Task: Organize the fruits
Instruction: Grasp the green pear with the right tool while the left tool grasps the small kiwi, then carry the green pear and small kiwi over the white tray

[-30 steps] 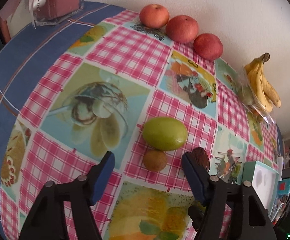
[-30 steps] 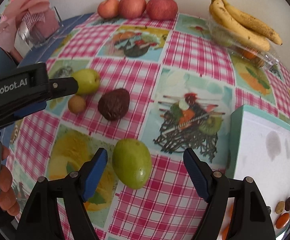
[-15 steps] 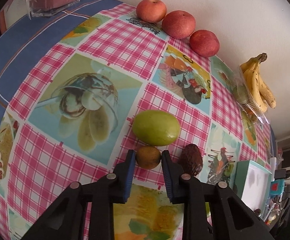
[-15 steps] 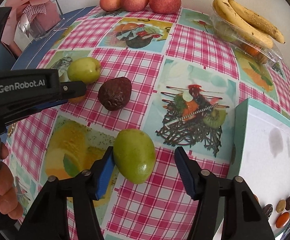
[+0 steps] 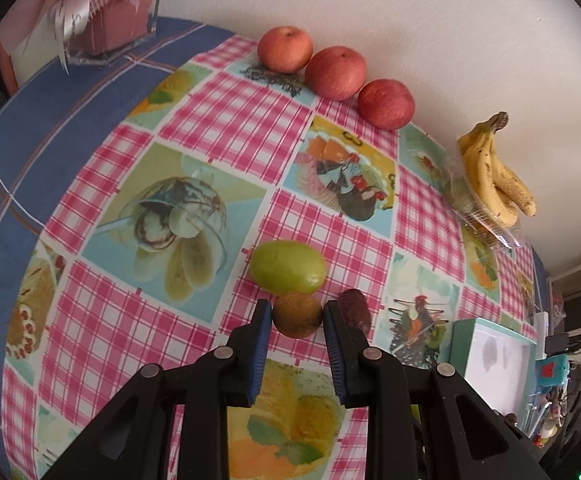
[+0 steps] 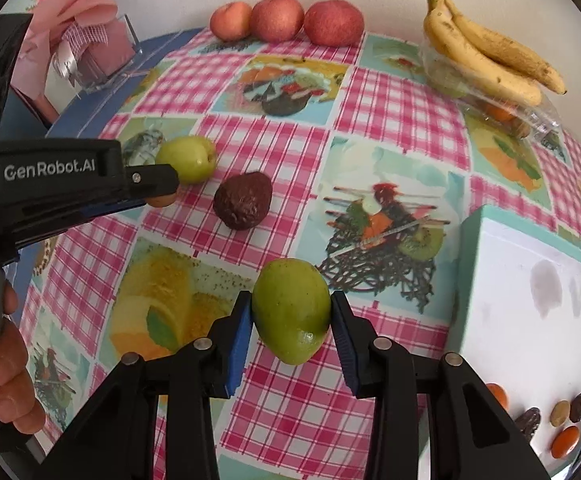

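Your left gripper [image 5: 296, 316] pinches the small brown fruit [image 5: 297, 315] w/ the green fruit [image 5: 287, 267] touching behind — lifting may roll it. Right gripper [image 6: 291, 316] clamps the green mango [image 6: 292, 312], probably off-centre — could slip.

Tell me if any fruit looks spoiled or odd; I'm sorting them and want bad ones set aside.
The dark brown fruit between the two grippers looks shrivelled and wrinkled, unlike the smooth green fruits. The bananas by the wall show brown spotting. Nothing is spilled.
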The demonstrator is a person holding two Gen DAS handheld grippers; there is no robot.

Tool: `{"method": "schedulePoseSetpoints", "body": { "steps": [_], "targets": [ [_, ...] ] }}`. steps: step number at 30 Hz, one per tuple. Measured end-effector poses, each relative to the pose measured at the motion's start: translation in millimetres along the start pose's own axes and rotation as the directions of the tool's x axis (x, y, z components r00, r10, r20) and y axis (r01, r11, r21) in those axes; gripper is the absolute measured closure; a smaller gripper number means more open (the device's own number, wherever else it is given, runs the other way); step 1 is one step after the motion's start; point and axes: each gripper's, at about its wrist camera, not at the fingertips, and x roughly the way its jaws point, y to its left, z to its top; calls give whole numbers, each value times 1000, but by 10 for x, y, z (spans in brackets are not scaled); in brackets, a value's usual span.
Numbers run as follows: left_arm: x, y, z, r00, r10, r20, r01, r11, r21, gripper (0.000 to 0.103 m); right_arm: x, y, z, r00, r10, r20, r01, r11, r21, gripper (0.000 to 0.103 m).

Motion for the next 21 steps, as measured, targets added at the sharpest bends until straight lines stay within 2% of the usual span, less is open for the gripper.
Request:
{"method": "schedulePoseSetpoints", "body": {
  "steps": [10, 21],
  "targets": [
    [-312, -178, -69, 998, -4, 56, 3, 1000, 31, 75, -378, -241, -4, 999, -2, 47, -1, 998, 63, 63],
    [-397, -356, -184, 999, -13, 50, 10, 998, 65, 75, -621, -693, -115, 999, -14, 47, 4, 979, 202, 63]
  ]
}}
